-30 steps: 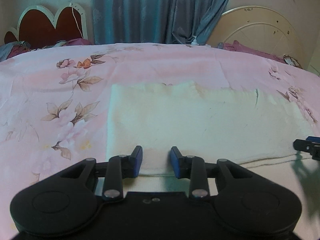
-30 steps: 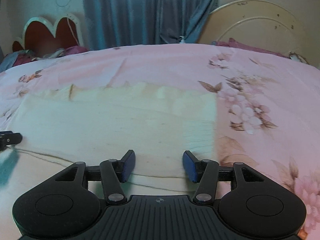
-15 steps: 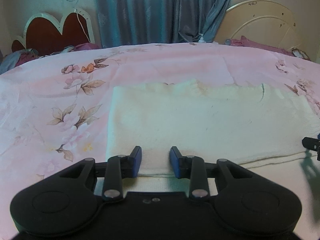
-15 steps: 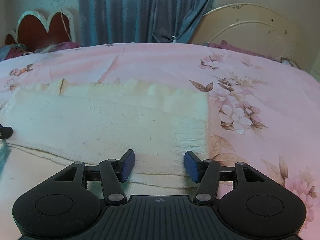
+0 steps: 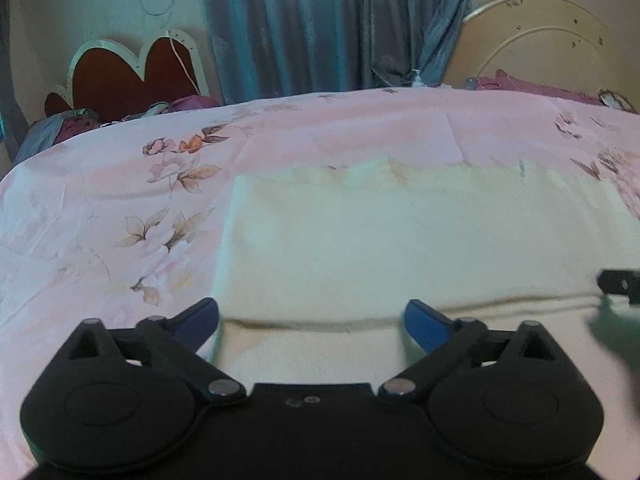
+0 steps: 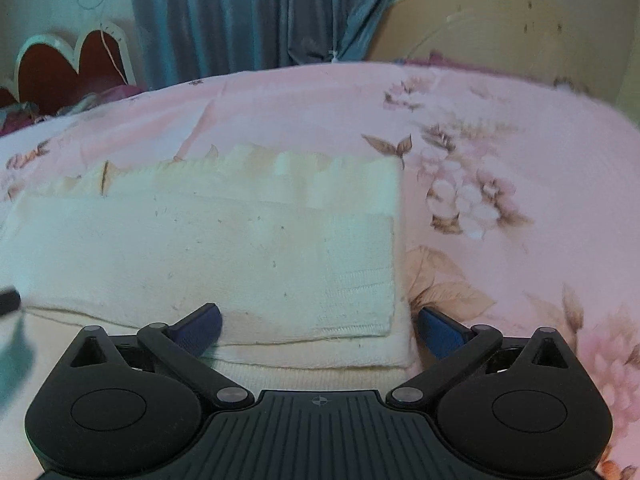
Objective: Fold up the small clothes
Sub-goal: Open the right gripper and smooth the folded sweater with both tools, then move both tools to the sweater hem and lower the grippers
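Observation:
A cream knitted garment (image 5: 400, 240) lies flat on the pink floral bedsheet (image 5: 100, 200), folded over itself, its upper layer's near edge in front of both grippers. It also shows in the right wrist view (image 6: 220, 256), with its ribbed hem at the right end. My left gripper (image 5: 312, 318) is wide open and empty over the garment's near left corner. My right gripper (image 6: 320, 320) is wide open and empty over the near right corner. The right gripper's tip shows at the right edge of the left wrist view (image 5: 618, 280).
The bed runs back to a blue curtain (image 5: 320, 28). A red heart-shaped headboard (image 5: 132, 72) and piled clothes stand at the back left. A cream round headboard (image 5: 552, 40) stands at the back right. Bare sheet lies left (image 5: 80, 240) and right (image 6: 520, 220) of the garment.
Both grippers have opened wide from a narrower gap. Both have drawn back slightly, so the garment's near folded edge shows more fully.

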Motion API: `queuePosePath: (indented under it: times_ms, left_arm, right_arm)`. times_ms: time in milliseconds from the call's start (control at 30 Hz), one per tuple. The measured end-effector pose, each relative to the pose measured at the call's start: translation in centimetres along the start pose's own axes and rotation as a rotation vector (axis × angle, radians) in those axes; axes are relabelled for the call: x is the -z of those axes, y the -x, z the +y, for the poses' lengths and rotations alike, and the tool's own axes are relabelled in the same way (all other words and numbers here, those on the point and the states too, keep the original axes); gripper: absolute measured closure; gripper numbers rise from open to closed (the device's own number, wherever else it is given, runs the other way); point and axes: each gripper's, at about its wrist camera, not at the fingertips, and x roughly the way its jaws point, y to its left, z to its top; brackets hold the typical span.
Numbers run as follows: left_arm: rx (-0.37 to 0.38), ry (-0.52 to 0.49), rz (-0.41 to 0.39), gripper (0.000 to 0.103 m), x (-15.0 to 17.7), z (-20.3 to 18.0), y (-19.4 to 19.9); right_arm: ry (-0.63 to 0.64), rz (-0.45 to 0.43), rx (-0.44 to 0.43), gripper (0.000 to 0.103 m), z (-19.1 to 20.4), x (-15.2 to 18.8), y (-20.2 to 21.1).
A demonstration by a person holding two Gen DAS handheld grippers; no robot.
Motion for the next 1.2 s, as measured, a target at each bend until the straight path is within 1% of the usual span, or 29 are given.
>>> queuePosePath:
  times_ms: [100,167,233,300,400,433,467,500,533,567,600,633,733,767,833,900,1000,1067,1133,1200]
  left_arm:
    - [0.008,-0.022,0.017,0.000,0.3,-0.5,1.2]
    - [-0.013,-0.060,0.036,0.000,0.4,-1.1,2.2]
    - [-0.031,-0.107,0.043,0.001,0.7,-1.6,3.4]
    - [-0.017,-0.133,0.023,0.001,1.1,-1.8,5.1]
    - [0.036,-0.118,-0.012,0.001,2.0,-1.3,7.7]
    - [0.054,-0.106,-0.016,0.001,2.3,-1.0,8.5]
    - [0.072,-0.094,-0.020,0.001,2.6,-0.7,9.2]
    - [0.083,-0.084,-0.022,0.001,2.9,-0.5,9.8]
    - [0.089,-0.077,-0.022,0.002,3.2,-0.1,10.4]
    - [0.096,-0.074,-0.021,0.003,3.6,0.2,11.0]
    - [0.099,-0.071,-0.021,0.005,4.1,0.7,11.7]
    - [0.099,-0.069,-0.025,0.006,4.5,1.1,12.3]
    - [0.108,-0.047,-0.015,0.009,6.5,2.8,14.2]
    - [0.112,-0.041,-0.008,0.013,7.1,3.3,14.7]
    - [0.124,-0.027,0.011,0.017,8.4,4.4,15.4]
    - [0.141,-0.001,0.030,0.023,9.5,5.6,16.0]
    - [0.160,0.043,0.055,0.028,11.4,7.4,16.9]
    - [0.170,0.074,0.049,0.028,12.9,8.8,17.6]
    - [0.165,0.079,0.066,0.030,14.3,9.9,18.1]
    - [0.161,0.066,0.089,0.036,15.7,10.7,18.5]
  right_arm:
    - [-0.025,0.041,-0.092,0.000,-1.0,-0.3,0.7]
    - [-0.055,0.026,-0.112,0.000,-1.6,-0.1,2.0]
    - [-0.059,-0.030,-0.122,0.000,-1.9,0.5,4.2]
    - [-0.011,-0.088,-0.105,0.000,-1.8,1.4,6.7]
    - [0.080,-0.204,-0.061,0.000,-1.4,3.6,11.3]
    - [0.091,-0.233,-0.058,0.000,-1.3,4.3,12.5]
    - [0.089,-0.239,-0.083,0.000,-1.6,5.2,13.6]
    - [0.070,-0.207,-0.117,0.000,-1.9,5.8,14.1]
    - [0.025,-0.167,-0.145,0.000,-2.4,6.4,14.7]
    - [-0.018,-0.163,-0.150,0.000,-2.7,7.1,15.2]
    - [-0.071,-0.188,-0.139,0.000,-3.1,8.2,16.5]
    - [-0.083,-0.201,-0.128,0.000,-3.2,8.8,17.4]
    - [-0.035,-0.205,-0.074,0.000,-2.3,11.4,19.7]
    - [-0.027,-0.199,-0.068,0.000,-2.1,12.1,20.3]
    - [-0.023,-0.179,-0.072,0.000,-1.9,13.9,21.3]
    - [-0.006,-0.168,-0.057,0.000,-1.4,15.7,22.6]
    - [0.023,-0.141,-0.033,0.000,-1.0,17.9,23.6]
    - [0.035,-0.128,-0.033,0.000,-0.7,19.4,24.2]
    - [0.047,-0.111,-0.026,0.000,-0.4,20.9,24.8]
    - [0.040,-0.089,-0.028,0.000,-0.6,22.2,25.2]
